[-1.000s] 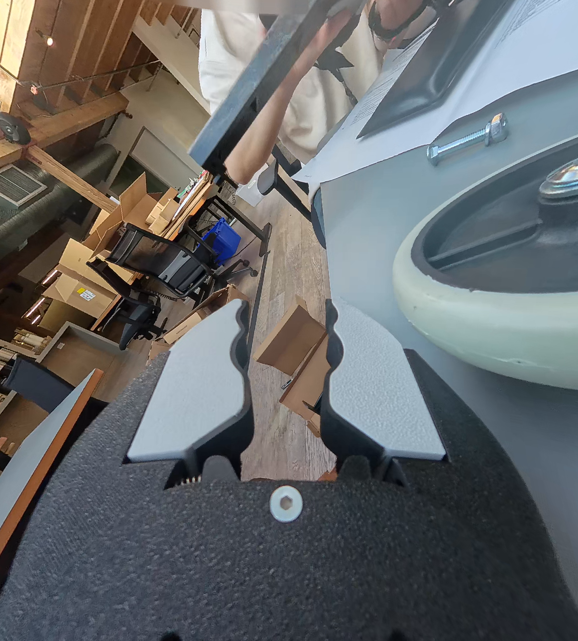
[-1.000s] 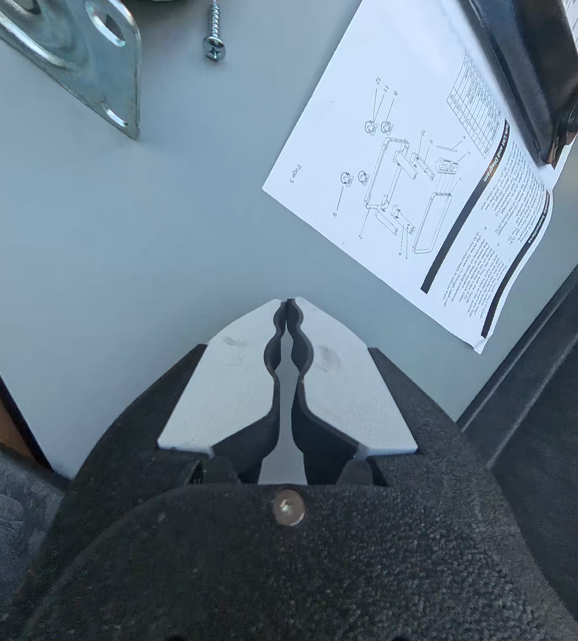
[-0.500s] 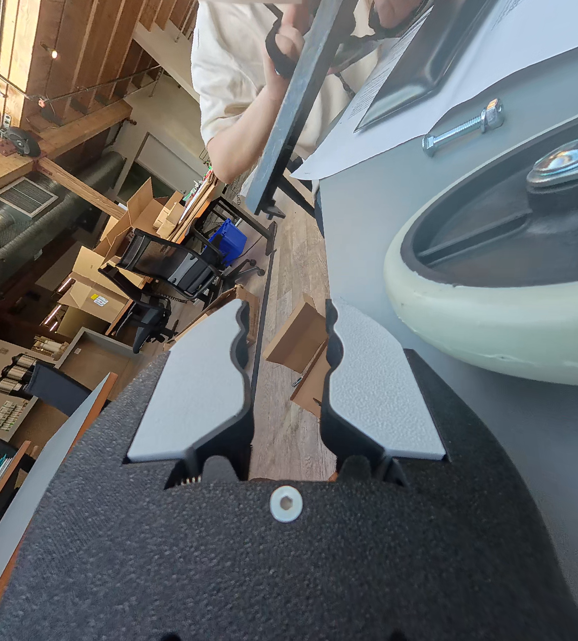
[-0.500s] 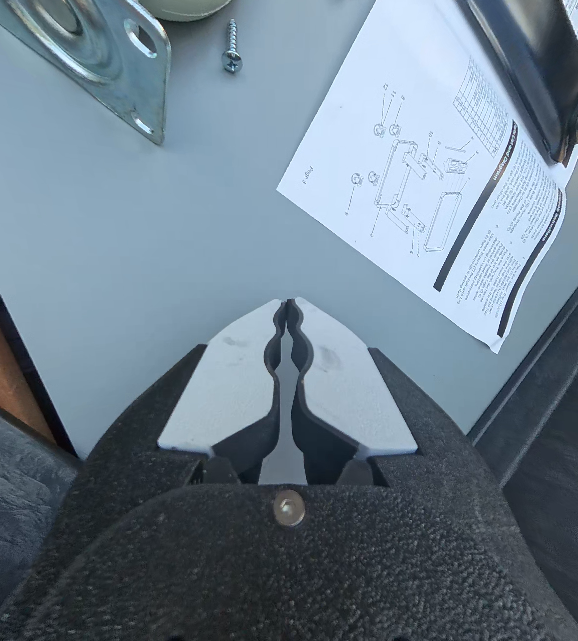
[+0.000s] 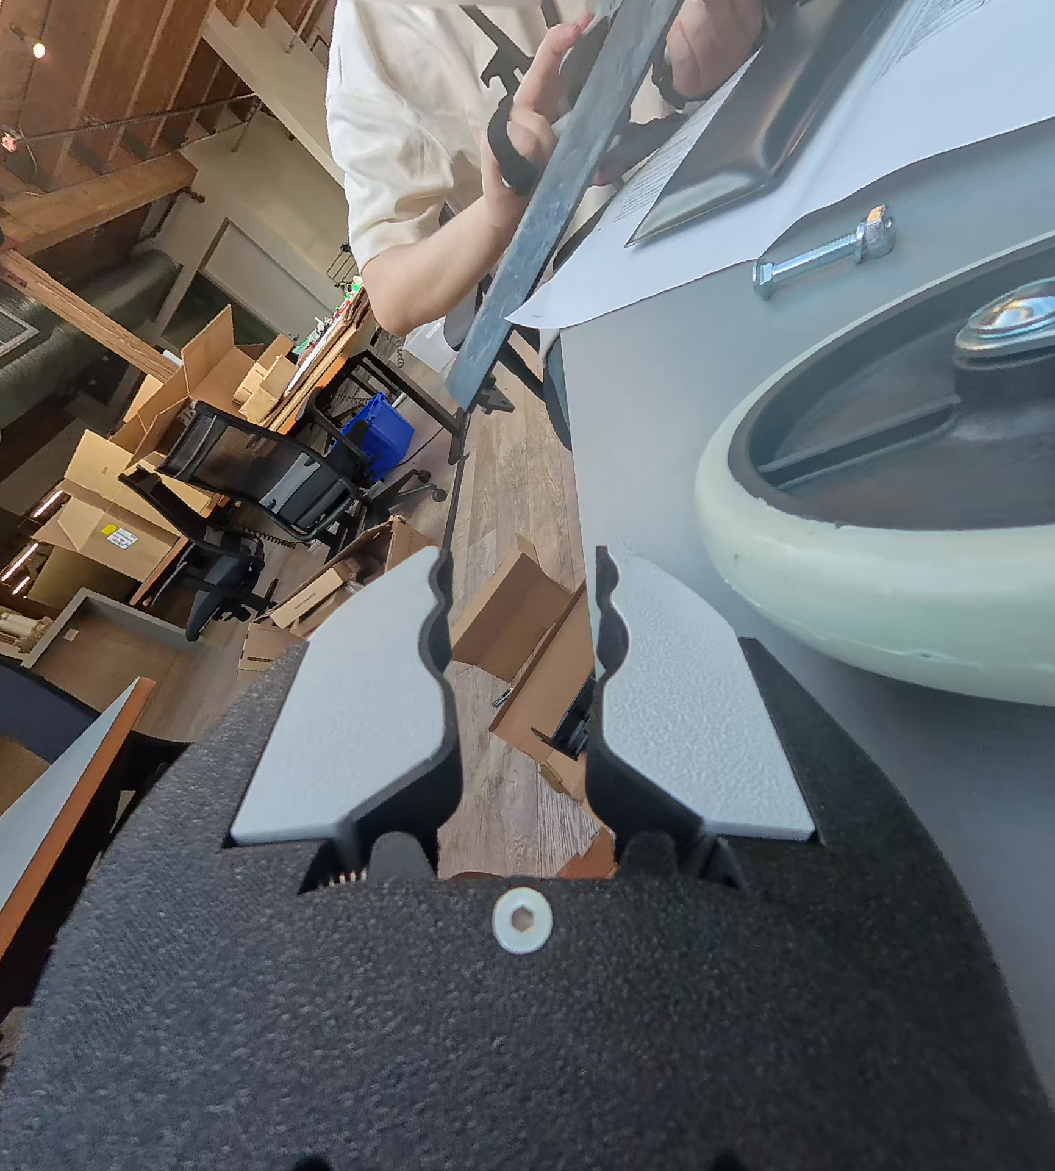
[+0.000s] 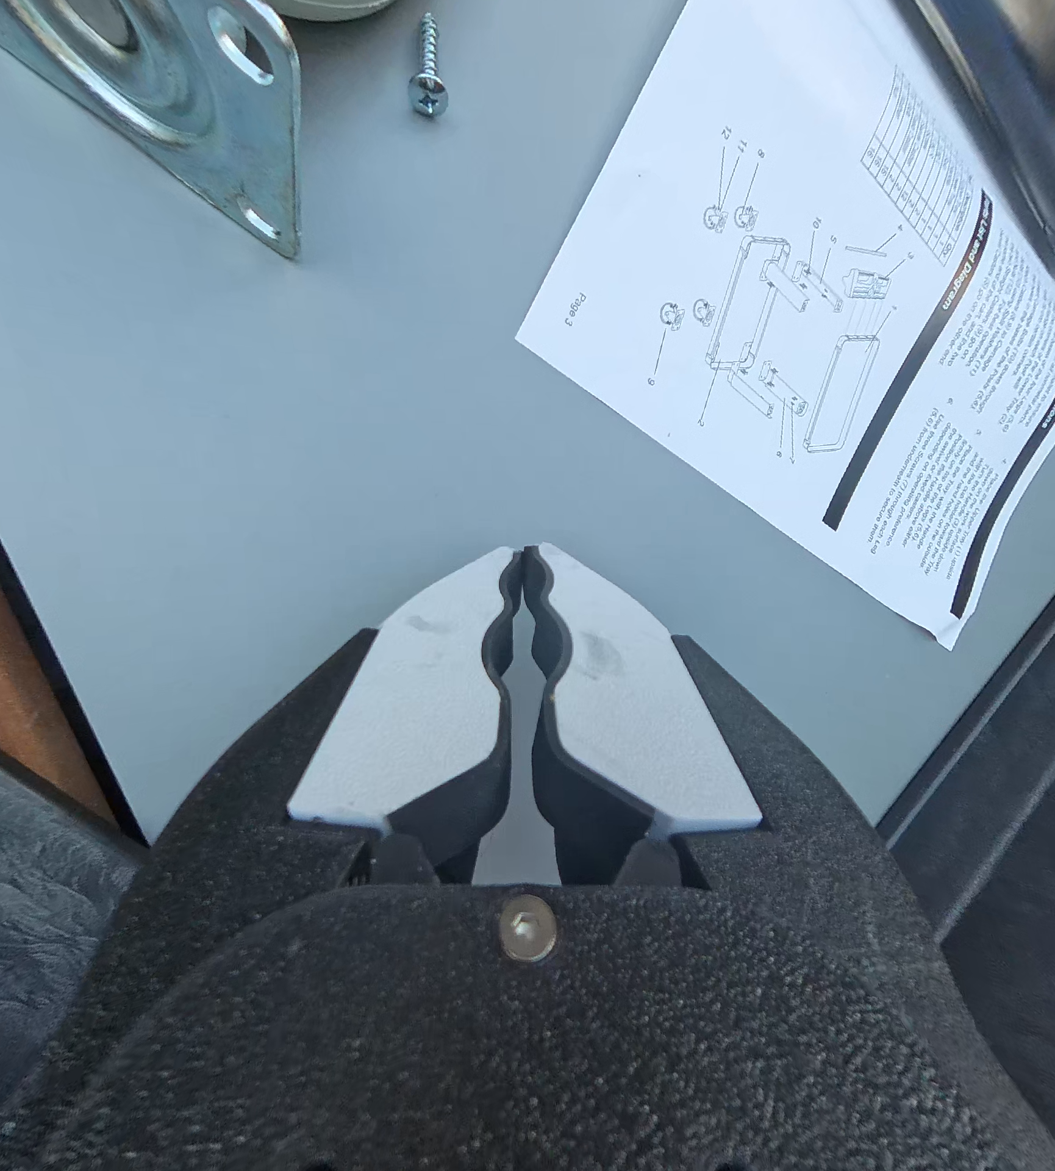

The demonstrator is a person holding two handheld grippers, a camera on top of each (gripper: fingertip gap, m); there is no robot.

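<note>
My left gripper is open and empty, tilted sideways at the edge of the grey table. A cream caster wheel with a dark hub lies just right of its right finger. A silver bolt with a nut lies beyond the wheel. My right gripper is shut with nothing between its pads, above the bare grey table. A metal mounting plate and a screw lie ahead to the left, a printed instruction sheet to the right.
A person in a light shirt holds a long dark metal bar beyond the table's end. A black tray rests on paper. Cardboard boxes and office chairs stand on the wood floor below. The tips of one gripper are about 30 centimeters away from the tips of the other. My left tips are roughly 8 centimeters from the cream caster wheel.
The left view has shifted slightly, bringing the wheel closer; the person has swung the dark bar more upright. The right gripper has drawn back, showing more of the plate and screw. Both jaws are unchanged.
</note>
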